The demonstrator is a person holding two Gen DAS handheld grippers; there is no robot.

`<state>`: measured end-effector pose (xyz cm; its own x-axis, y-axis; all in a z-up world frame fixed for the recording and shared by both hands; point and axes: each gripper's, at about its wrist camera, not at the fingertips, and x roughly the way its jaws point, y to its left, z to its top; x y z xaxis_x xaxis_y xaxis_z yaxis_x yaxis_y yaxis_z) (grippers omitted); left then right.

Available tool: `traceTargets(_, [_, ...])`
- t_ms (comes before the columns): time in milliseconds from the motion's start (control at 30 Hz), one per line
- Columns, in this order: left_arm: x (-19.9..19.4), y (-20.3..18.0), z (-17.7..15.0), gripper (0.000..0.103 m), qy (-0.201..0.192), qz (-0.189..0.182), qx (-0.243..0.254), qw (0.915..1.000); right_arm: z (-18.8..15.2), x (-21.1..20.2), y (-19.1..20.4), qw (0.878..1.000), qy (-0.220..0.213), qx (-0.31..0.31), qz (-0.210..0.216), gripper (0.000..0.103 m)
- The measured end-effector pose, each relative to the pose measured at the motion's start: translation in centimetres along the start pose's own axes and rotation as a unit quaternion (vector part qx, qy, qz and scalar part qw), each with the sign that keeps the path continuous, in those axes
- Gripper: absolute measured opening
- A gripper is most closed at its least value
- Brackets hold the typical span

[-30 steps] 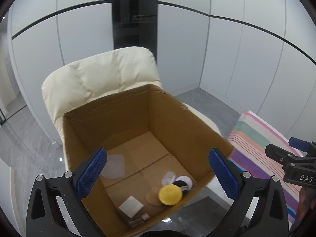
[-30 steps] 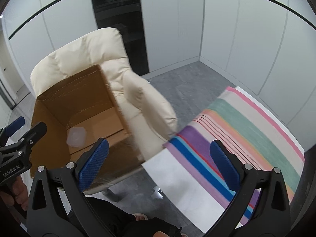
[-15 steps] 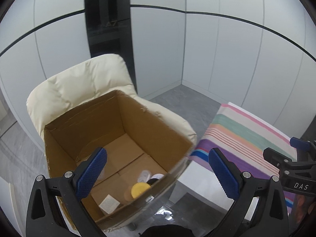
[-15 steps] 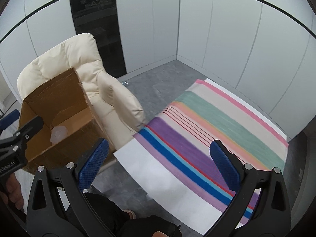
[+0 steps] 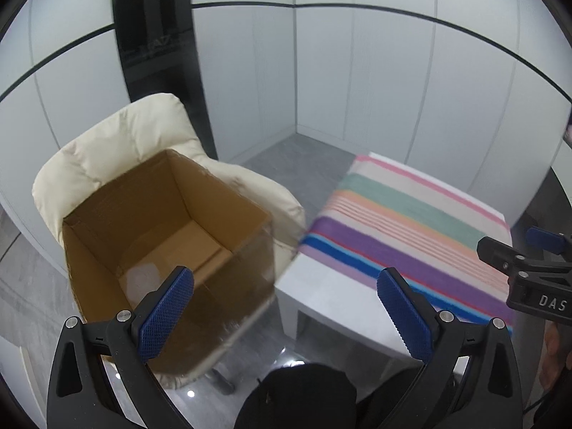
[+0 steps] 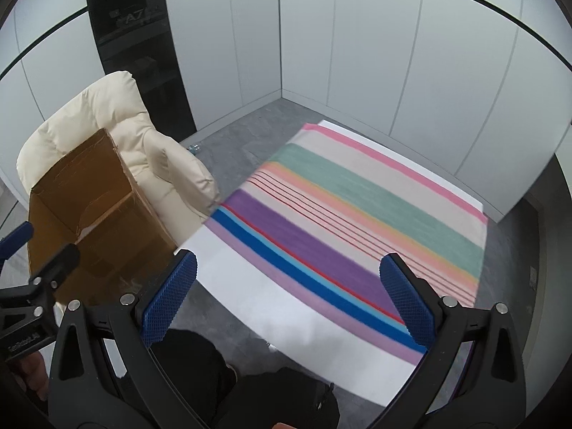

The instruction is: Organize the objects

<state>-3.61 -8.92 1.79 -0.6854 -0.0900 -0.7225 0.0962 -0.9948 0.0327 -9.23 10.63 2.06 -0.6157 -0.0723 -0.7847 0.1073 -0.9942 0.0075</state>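
While both tools hang in the air with nothing between their blue pads, the box (image 5: 168, 246) sits at the lower left of the left wrist view, resting on the seat of a cream chair (image 5: 118, 143). The left tool (image 5: 286, 307) is released, its fingers spread wide: the left pad (image 5: 166, 312) overlaps the box's near wall in the picture, the right pad lies over the near white edge of the desk (image 5: 332, 296). The box stands open at the top. On its floor a pale, roundish patch (image 5: 143, 275) shows just above the left pad; what it is cannot be told. The rest of the box's floor is hidden by its near wall.

At the right of that view, the desk carries a striped cloth (image 5: 411, 228) with bands of pink, green, orange, purple and blue. The right tool (image 6: 287, 293) pokes in at the right edge.

Seen from the right wrist, the right tool is likewise released and empty, held above the near part of the cloth (image 6: 357, 214). The box (image 6: 96, 221) lies at the left of this frame, well apart from the right tool, with the chair (image 6: 107, 121) behind and beside it. The left tool shows at the lower left edge, in front of the box. Dark clothing (image 6: 250, 389) of the person fills the bottom centre. Both views are slightly blurred.
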Motion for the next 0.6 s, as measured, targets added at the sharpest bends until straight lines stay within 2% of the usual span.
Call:
traceTargets(167, [-0.7, -0.8, -1.4, 0.103, 0.008, 0.005, 0.002, 1.0000, -2.8, -1.8, -1.5, 1.000, 0.007, 0.003, -0.016, 0.103])
traceTargets(433, [-0.6, -1.9, -3.8, 0.103, 0.053, 0.001, 0.020, 0.9984, -6.3, -4.0, -3.0, 1.000, 0.015, 0.014, -0.013, 0.103])
traceTargets(600, [-1.1, -3.1, -4.7, 0.103, 0.060, -0.010, 0.024, 0.9979, -7.9, -4.5, -3.3, 0.999, 0.025, 0.018, -0.009, 0.103])
